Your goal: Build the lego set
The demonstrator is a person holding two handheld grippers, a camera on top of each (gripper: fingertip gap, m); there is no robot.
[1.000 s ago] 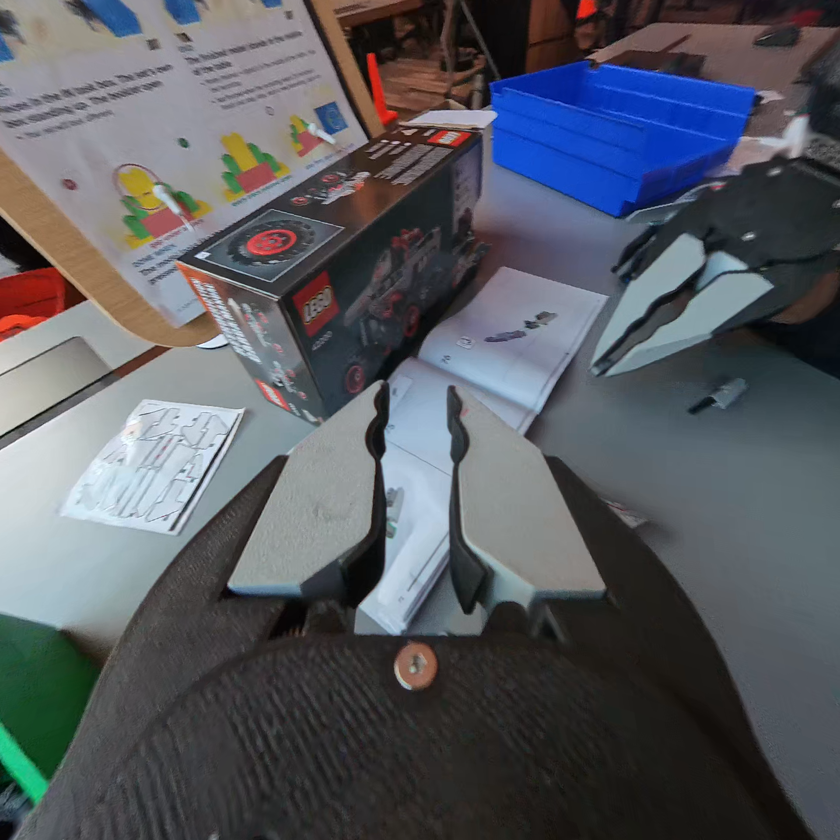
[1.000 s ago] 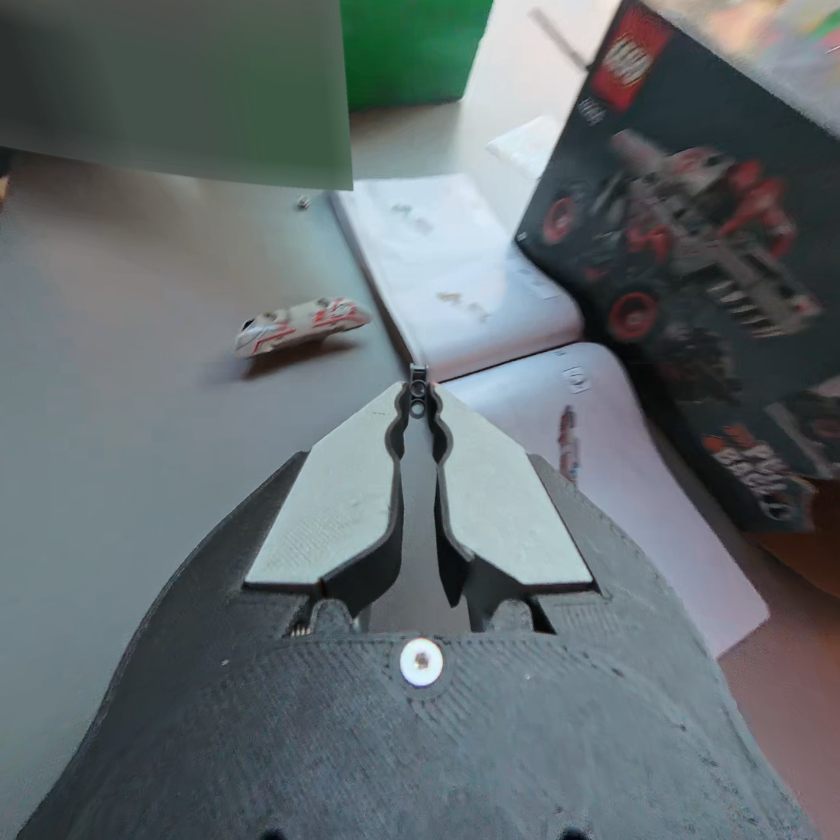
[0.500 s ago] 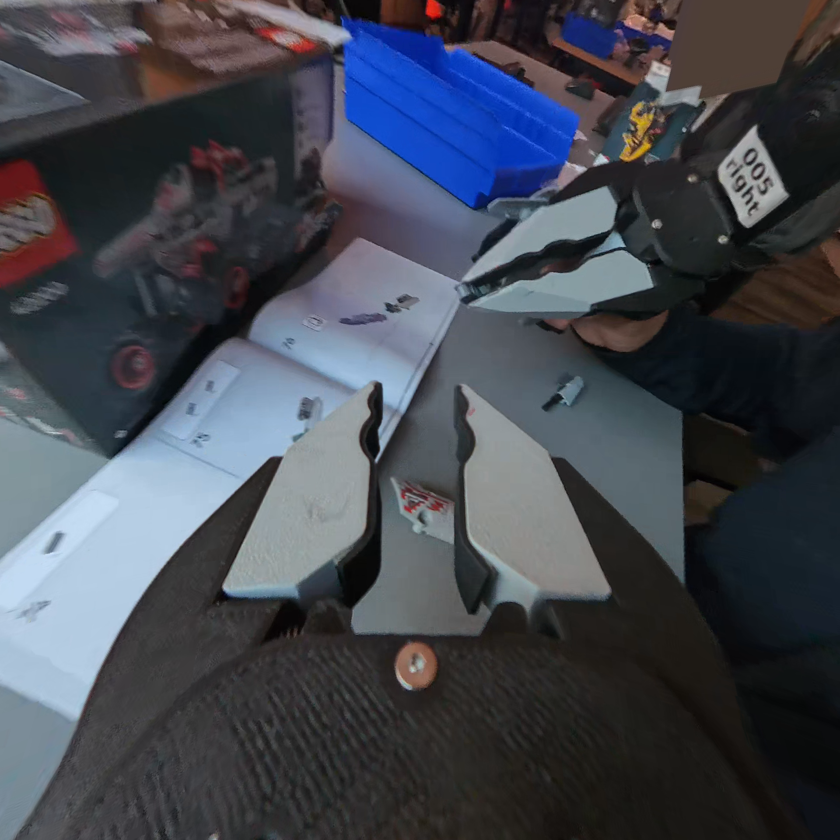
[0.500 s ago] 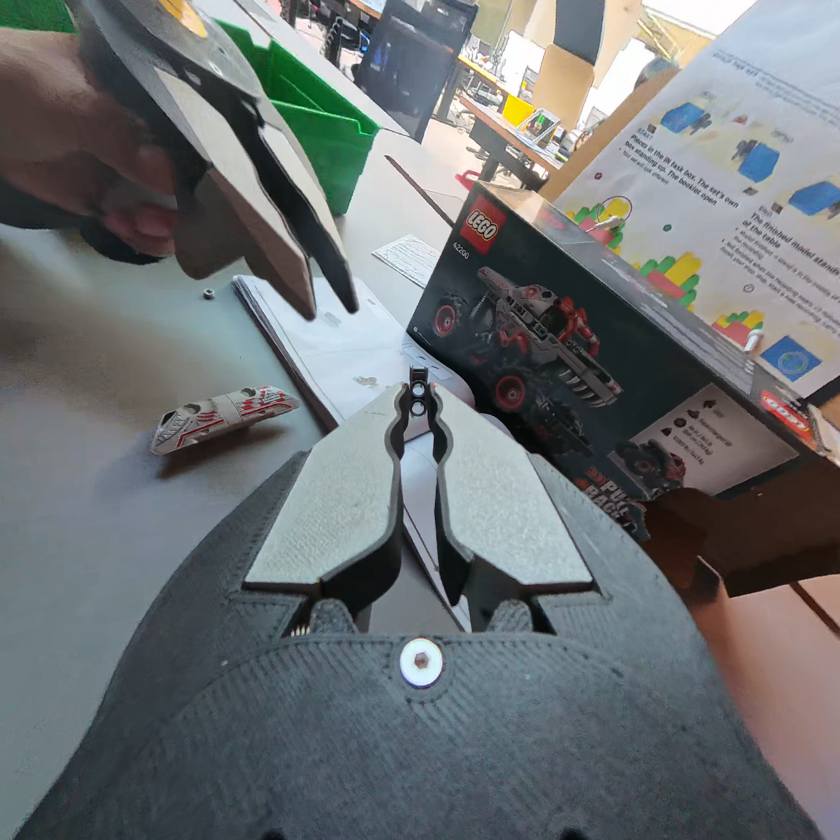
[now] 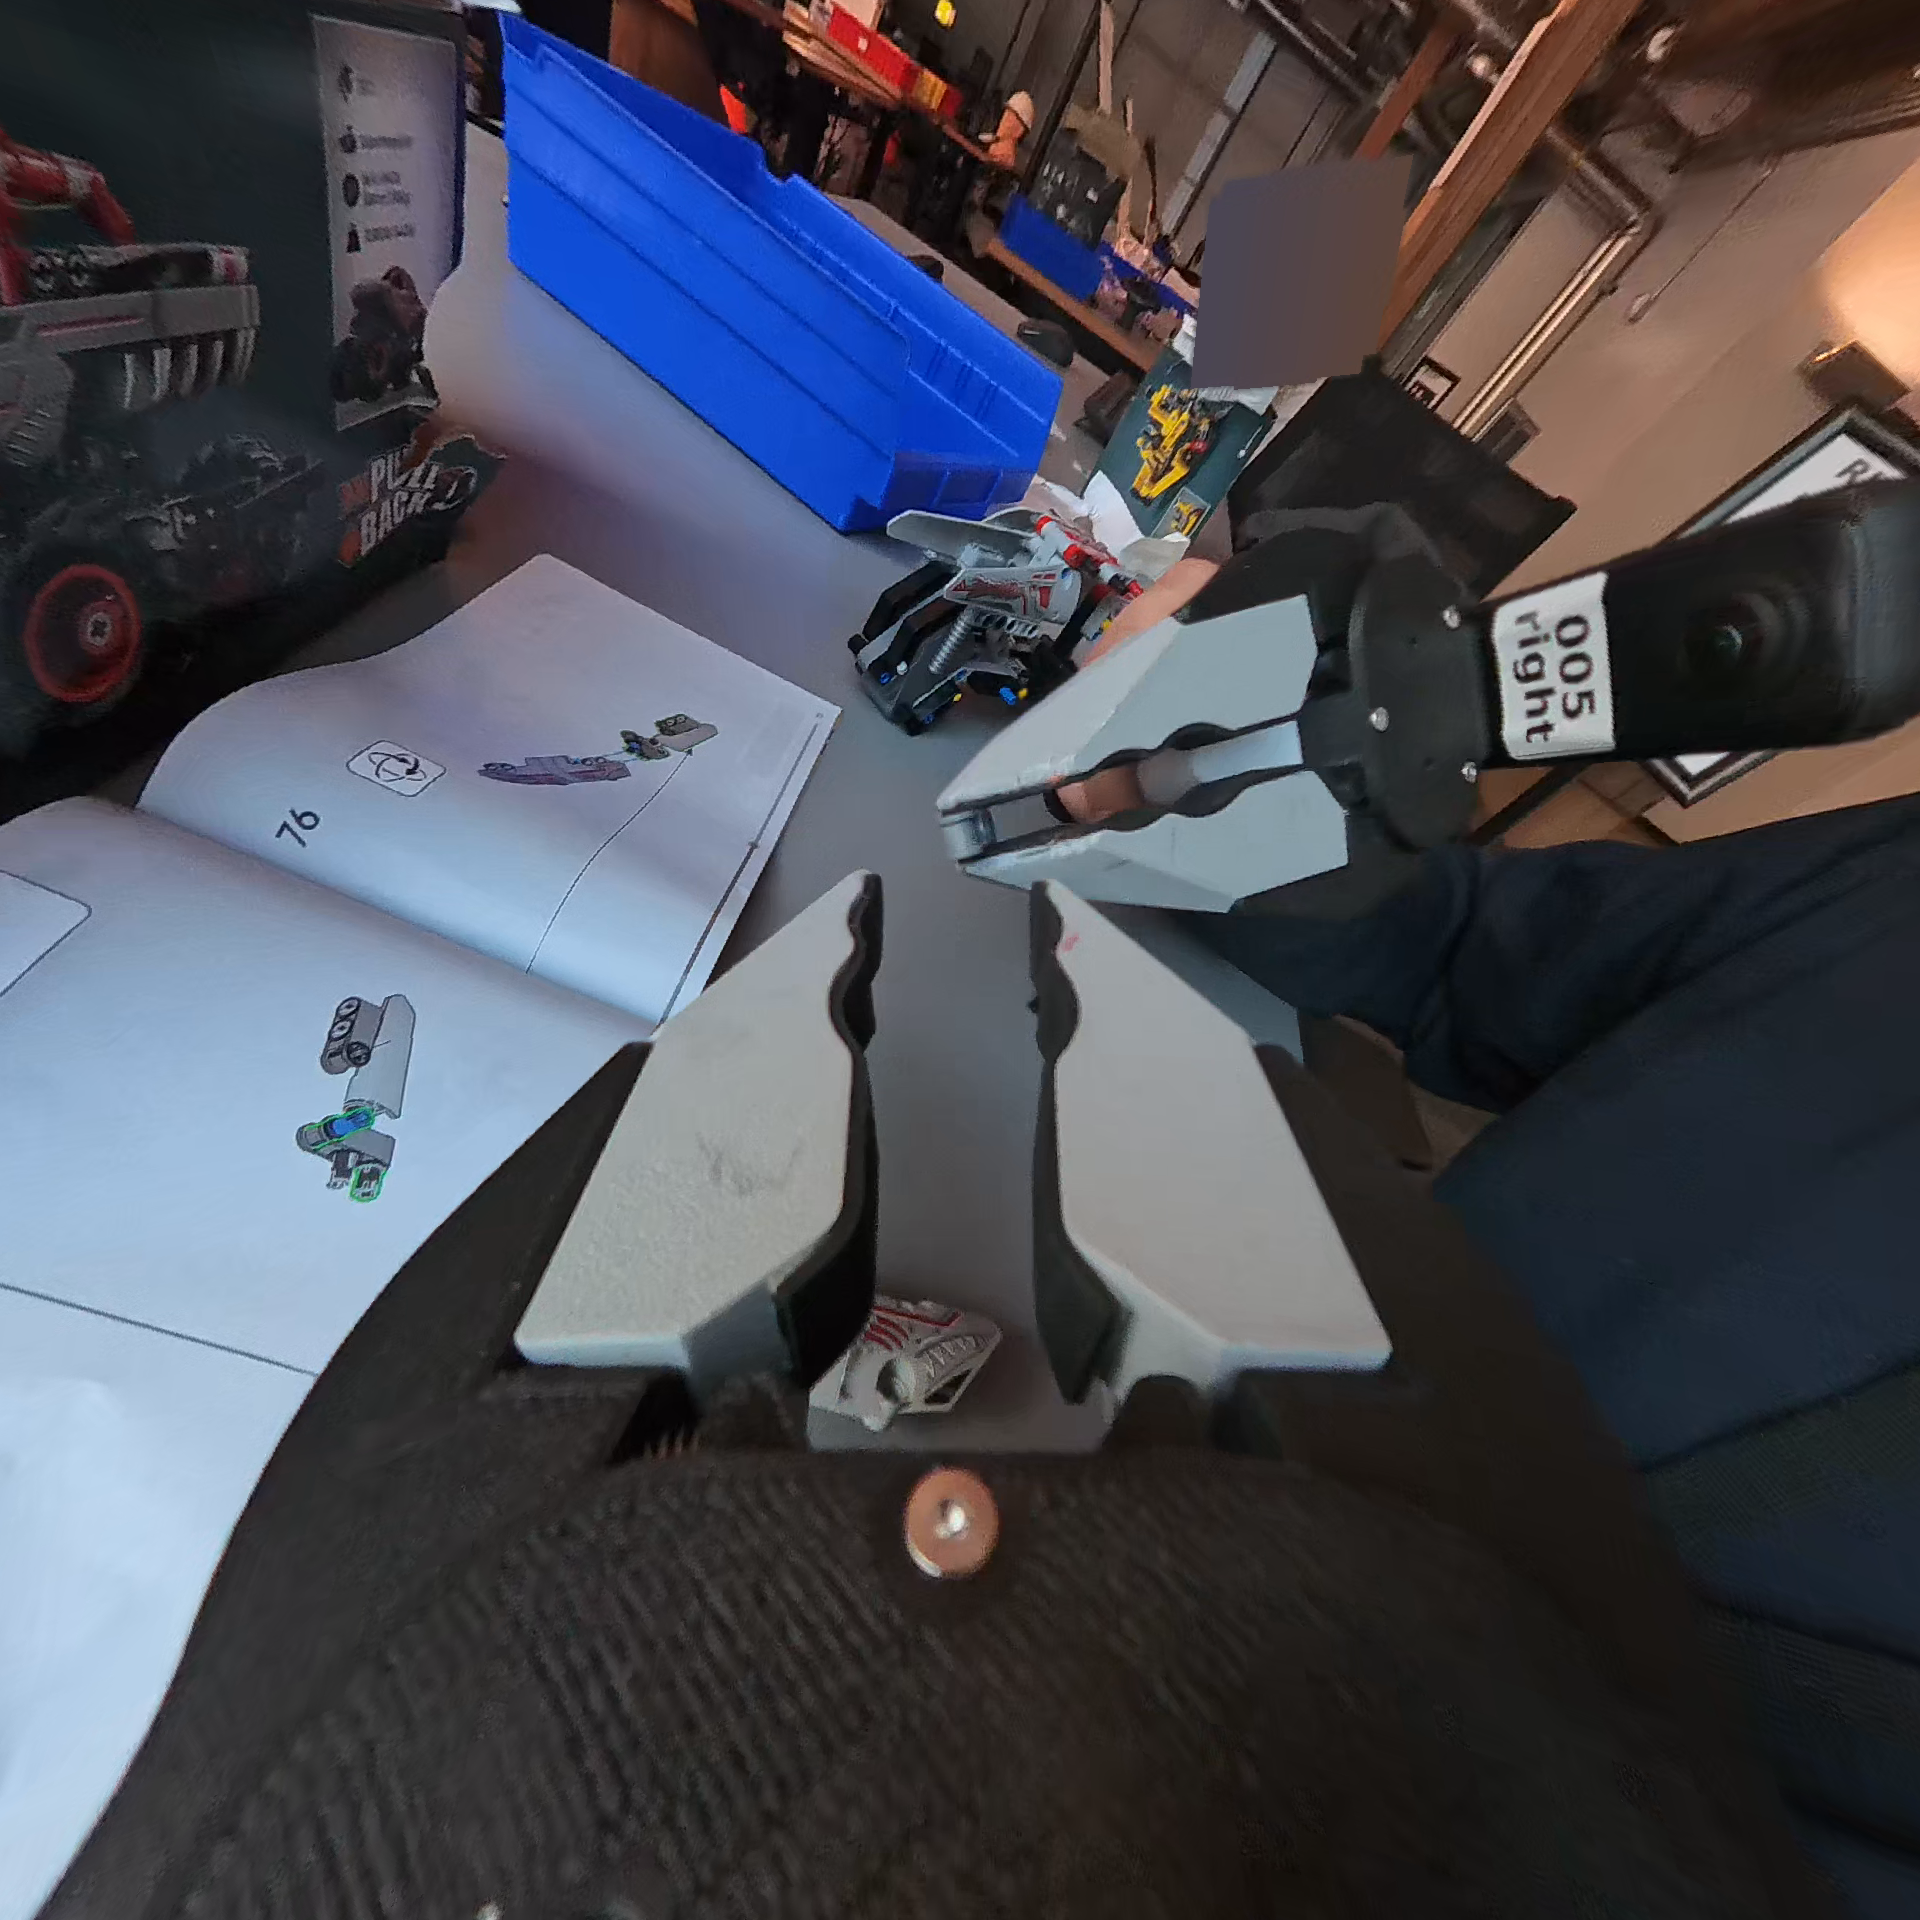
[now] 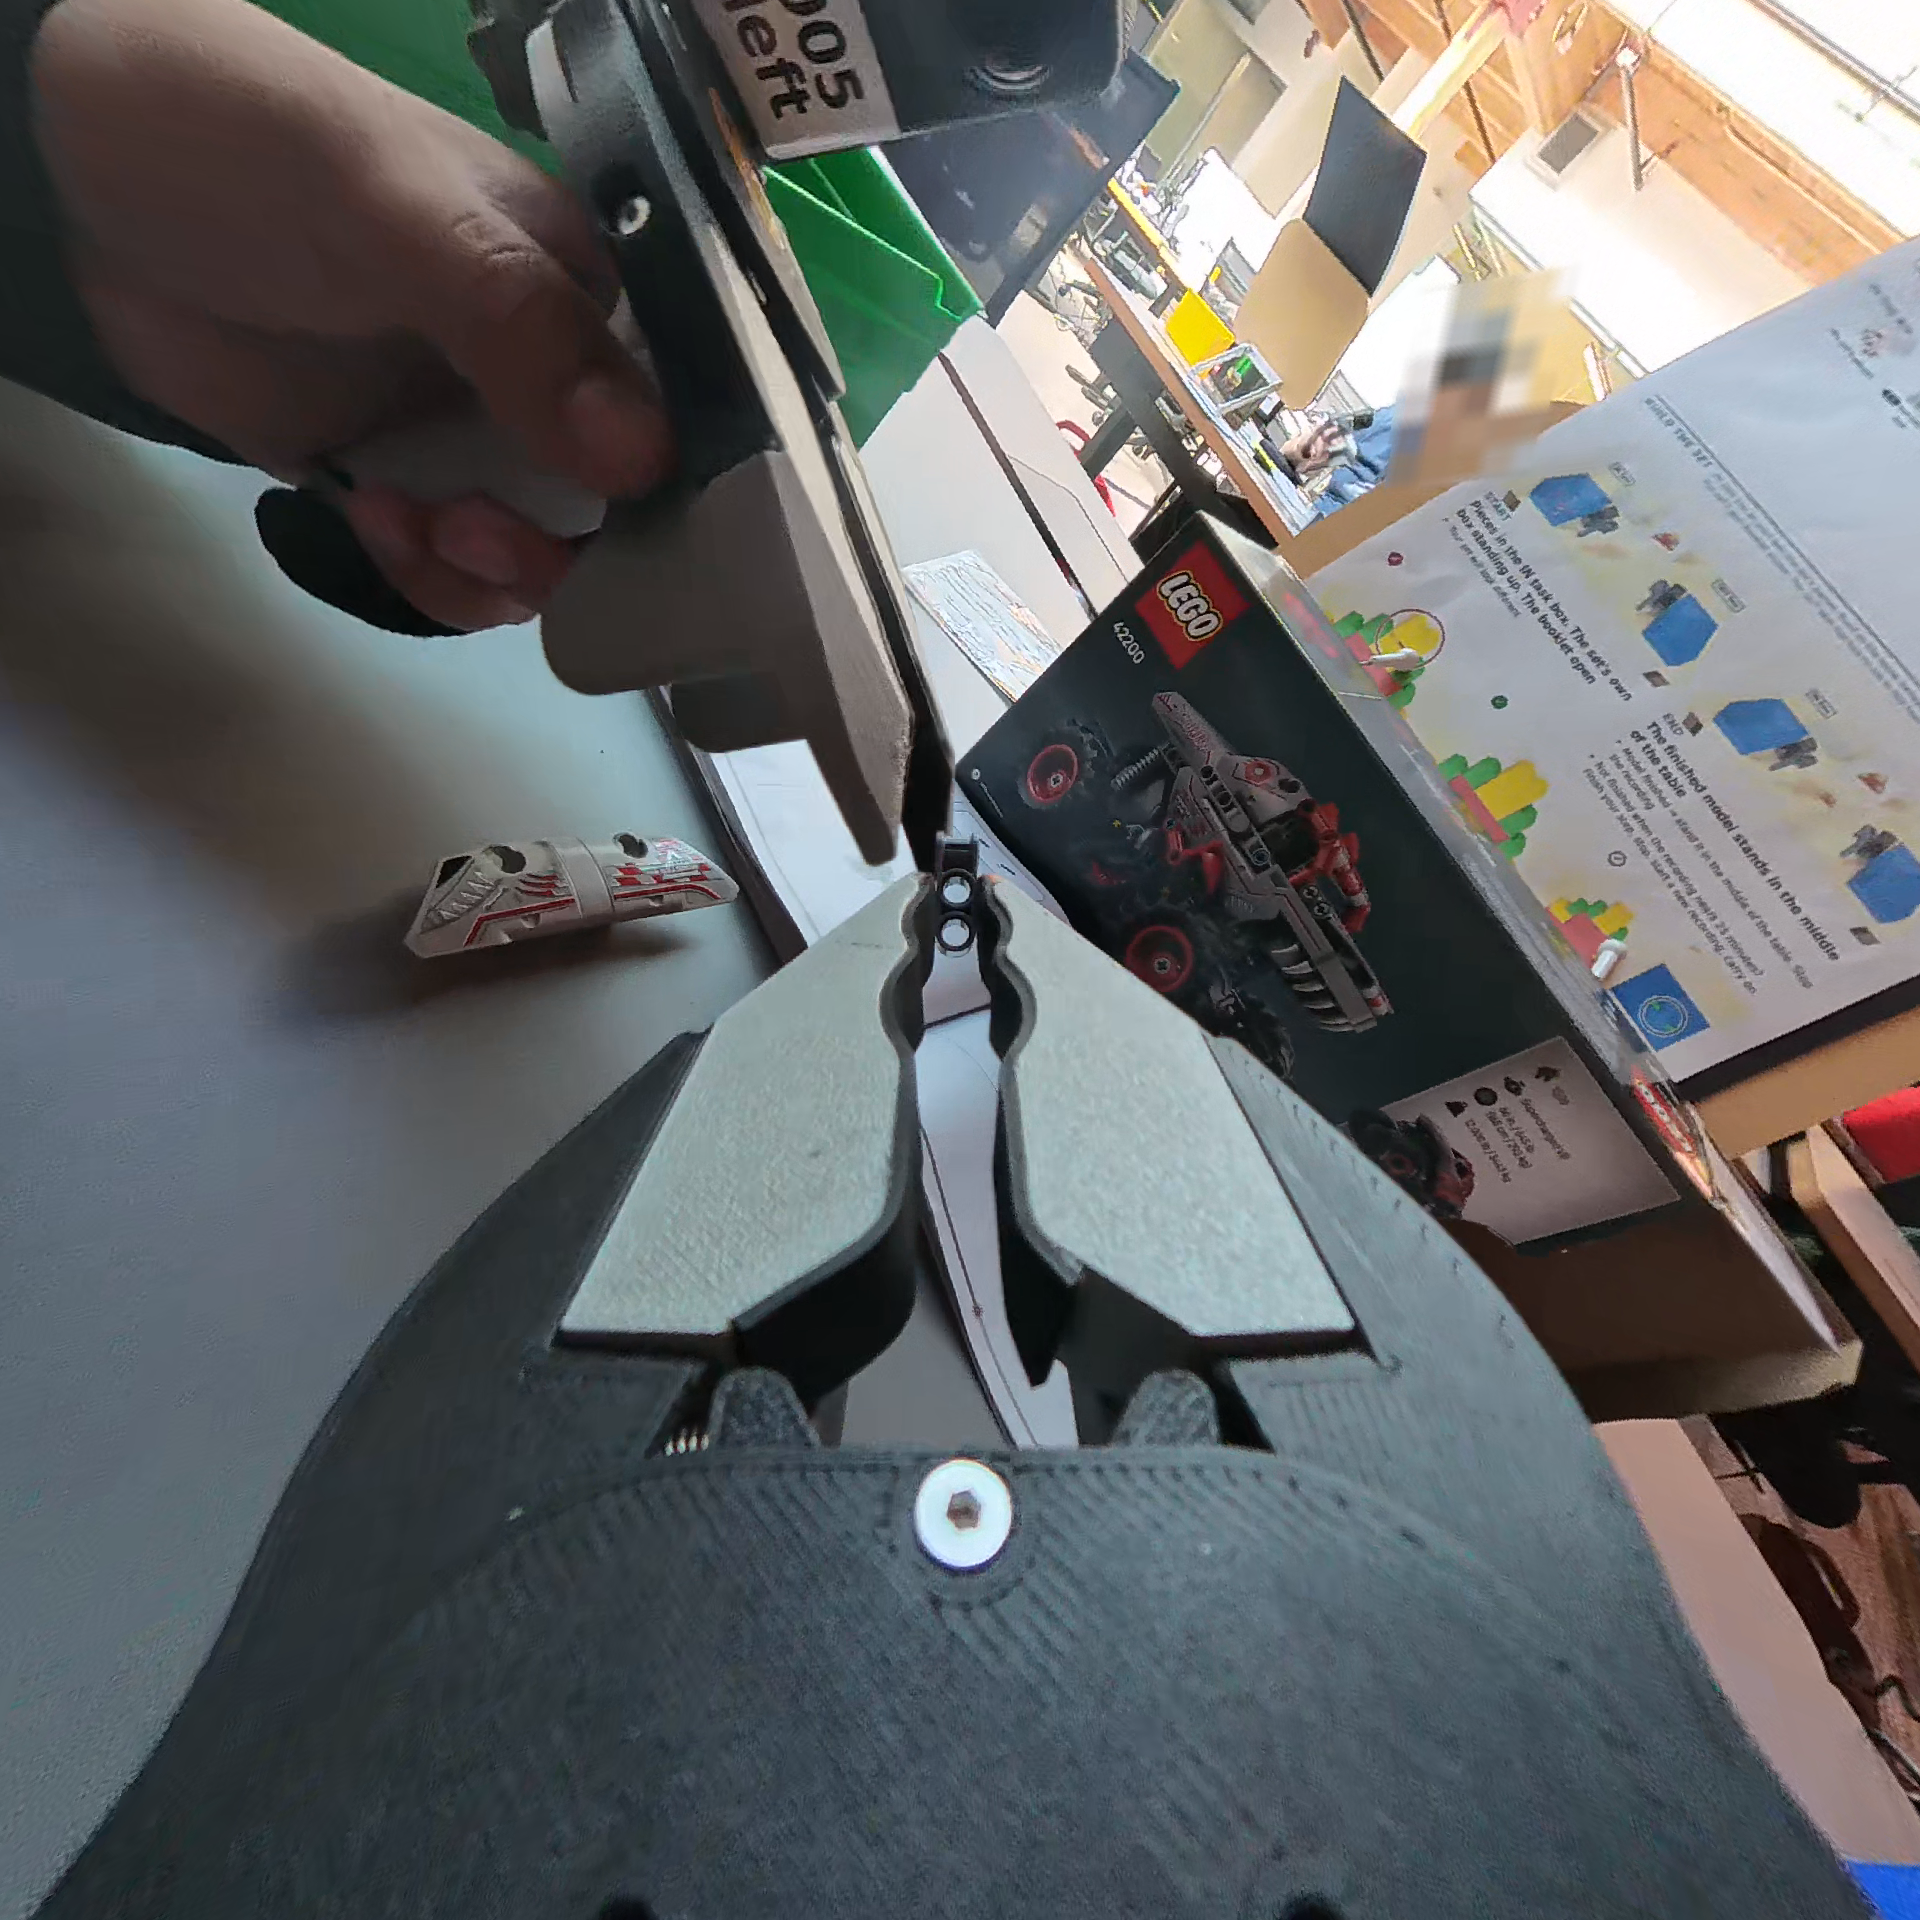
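My left gripper point(image 5: 956, 914) is open and empty, held above the grey table. A grey panel piece with red stripes point(image 5: 909, 1361) lies on the table below it, showing between the finger bases. The panel also shows in the right wrist view point(image 6: 571, 894), flat on the table. My right gripper point(image 6: 956, 894) is shut on a small black connector piece point(image 6: 956, 909) that sticks out past its tips. In the left wrist view the right gripper point(image 5: 961, 831) is just beyond my left fingertips. In the right wrist view the left gripper point(image 6: 902, 831) hangs close above the connector.
The open instruction booklet point(image 5: 468, 831) lies to the left, with the black set box point(image 5: 156, 364) behind it. A partly built truck point(image 5: 987, 623) stands by a blue bin point(image 5: 779, 291). A green bin point(image 6: 862, 281), a sticker sheet point(image 6: 997, 623) and an instruction poster point(image 6: 1662, 675) are farther off. Left and right tips are no more than a few centimetres apart.
My left gripper swung right from over the booklet to above the striped panel, which now sits under its finger bases. The two grippers came close together, tip to tip. The right grip is unchanged.
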